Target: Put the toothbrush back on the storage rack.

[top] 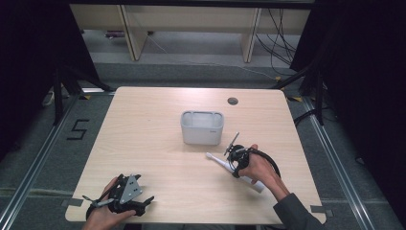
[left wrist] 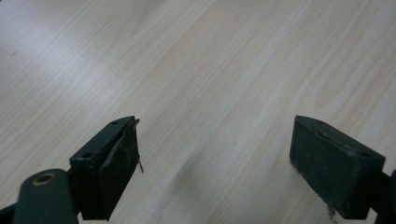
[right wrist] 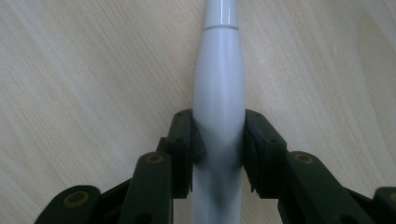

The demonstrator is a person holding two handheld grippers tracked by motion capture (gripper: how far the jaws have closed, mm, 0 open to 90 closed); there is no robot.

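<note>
A white electric toothbrush lies on the wooden table, right of centre, its head pointing left toward the middle. My right gripper is shut on its handle; in the right gripper view both pads press against the sides of the toothbrush, which rests on the wood. My left gripper sits at the front left edge of the table in the person's hand. It is open, with only bare wood between its jaws.
A white rectangular bin stands at the table's centre, just behind and left of the toothbrush. A round cable hole is at the back. Dark floor, stands and cables surround the table.
</note>
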